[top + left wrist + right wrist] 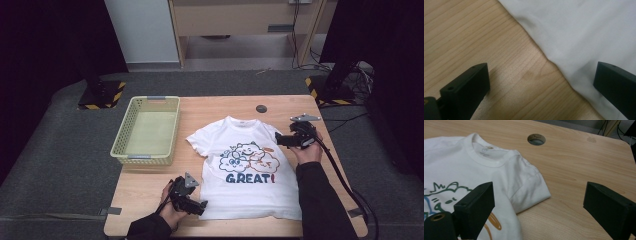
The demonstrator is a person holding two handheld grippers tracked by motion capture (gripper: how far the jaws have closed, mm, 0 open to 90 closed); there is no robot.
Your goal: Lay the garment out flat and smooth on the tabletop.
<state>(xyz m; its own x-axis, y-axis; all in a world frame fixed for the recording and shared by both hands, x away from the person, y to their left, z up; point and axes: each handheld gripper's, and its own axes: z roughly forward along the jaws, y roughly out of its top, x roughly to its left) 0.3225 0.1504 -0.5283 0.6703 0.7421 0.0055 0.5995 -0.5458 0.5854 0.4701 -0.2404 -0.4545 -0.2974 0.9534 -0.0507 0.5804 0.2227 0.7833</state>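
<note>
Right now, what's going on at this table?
A person holds a gripper in each hand over a white T-shirt lying flat, print up, on the table. The left gripper sits open at the bottom hem corner; the right gripper hovers open by the sleeve. Neither grips cloth. A green basket stands beside it.

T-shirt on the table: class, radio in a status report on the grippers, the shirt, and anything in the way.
Left gripper open at hem corner, right gripper open by sleeve. T-shirt flat, print up, not gripped. Basket beside it, nothing in the way.
</note>
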